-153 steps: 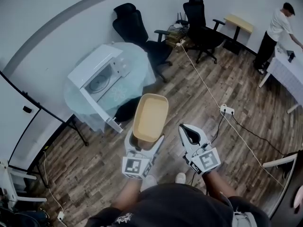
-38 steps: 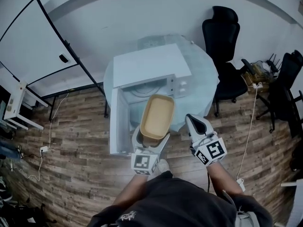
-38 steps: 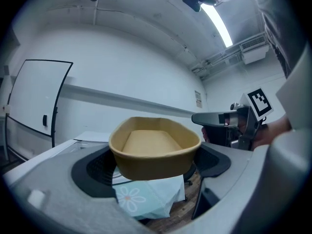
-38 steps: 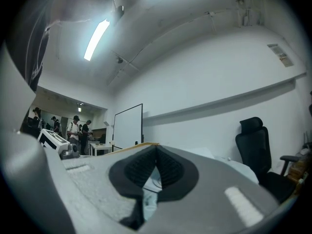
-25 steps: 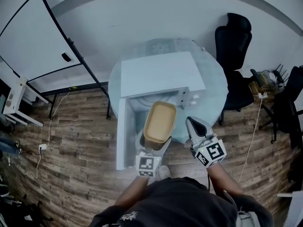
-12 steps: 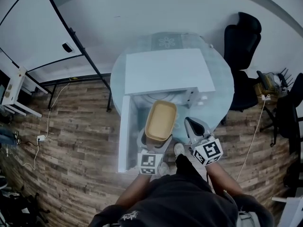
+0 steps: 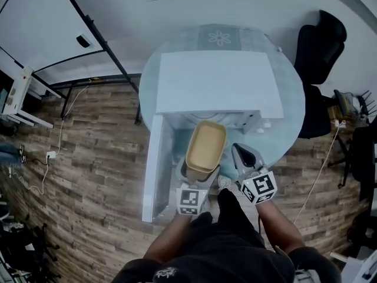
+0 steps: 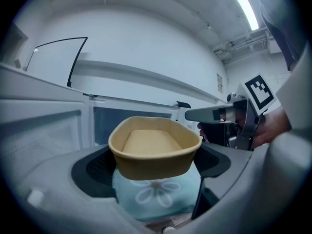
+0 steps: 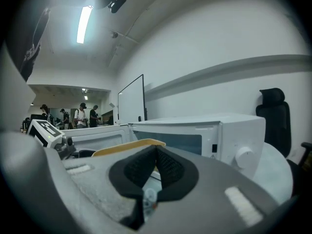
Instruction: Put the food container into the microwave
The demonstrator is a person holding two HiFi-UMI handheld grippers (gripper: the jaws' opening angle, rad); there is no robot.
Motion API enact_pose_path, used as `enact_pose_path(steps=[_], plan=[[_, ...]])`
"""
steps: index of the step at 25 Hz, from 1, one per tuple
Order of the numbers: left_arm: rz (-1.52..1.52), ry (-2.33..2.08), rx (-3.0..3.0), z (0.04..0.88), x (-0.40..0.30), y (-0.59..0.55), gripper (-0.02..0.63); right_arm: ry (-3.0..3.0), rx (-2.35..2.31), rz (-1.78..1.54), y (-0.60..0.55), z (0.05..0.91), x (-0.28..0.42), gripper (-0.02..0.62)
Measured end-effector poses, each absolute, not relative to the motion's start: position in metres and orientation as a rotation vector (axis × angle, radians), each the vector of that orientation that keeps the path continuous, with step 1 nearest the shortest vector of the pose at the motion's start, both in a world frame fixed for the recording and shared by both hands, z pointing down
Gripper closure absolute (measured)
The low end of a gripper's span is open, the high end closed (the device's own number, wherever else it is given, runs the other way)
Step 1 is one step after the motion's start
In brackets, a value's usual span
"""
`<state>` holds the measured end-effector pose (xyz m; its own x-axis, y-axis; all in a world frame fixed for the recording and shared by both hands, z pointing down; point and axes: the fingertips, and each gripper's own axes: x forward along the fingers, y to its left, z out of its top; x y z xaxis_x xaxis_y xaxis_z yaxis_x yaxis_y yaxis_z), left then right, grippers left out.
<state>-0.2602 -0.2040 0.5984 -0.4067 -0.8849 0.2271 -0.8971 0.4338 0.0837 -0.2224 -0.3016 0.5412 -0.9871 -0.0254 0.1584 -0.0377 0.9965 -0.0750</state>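
An empty tan food container (image 7: 206,149) (image 8: 153,150) hangs level in front of the open mouth of the white microwave (image 7: 212,90) (image 8: 126,123) (image 9: 214,133). My left gripper (image 7: 199,173) (image 8: 156,167) is shut on the container's near end. The microwave's door (image 7: 151,167) stands swung open at the left. My right gripper (image 7: 240,155) (image 9: 155,172) is shut with nothing in it, beside the container on its right; the container's rim (image 9: 127,146) shows just past its pads.
The microwave stands on a round glass table (image 7: 288,117) with a flower mat (image 7: 221,38). A whiteboard on a black stand (image 7: 41,34) is at the left. Black office chairs (image 7: 321,46) stand at the right, cables (image 7: 41,175) lie on the wood floor. People stand far off (image 9: 80,115).
Since six seconds ago I have walked up to the microwave. Over the last second the container has come closer to the open cavity, with both grippers moving forward together.
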Motion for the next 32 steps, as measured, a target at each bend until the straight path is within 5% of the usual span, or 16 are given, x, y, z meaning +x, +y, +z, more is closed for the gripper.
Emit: enact_pose_path(steps=[32], plan=[[0.14, -2.601, 1.218, 0.674, -0.409, -0.283, 0.103, -2.928, -0.109, 0.084, -0.346, 0.631, -0.33, 0.594]])
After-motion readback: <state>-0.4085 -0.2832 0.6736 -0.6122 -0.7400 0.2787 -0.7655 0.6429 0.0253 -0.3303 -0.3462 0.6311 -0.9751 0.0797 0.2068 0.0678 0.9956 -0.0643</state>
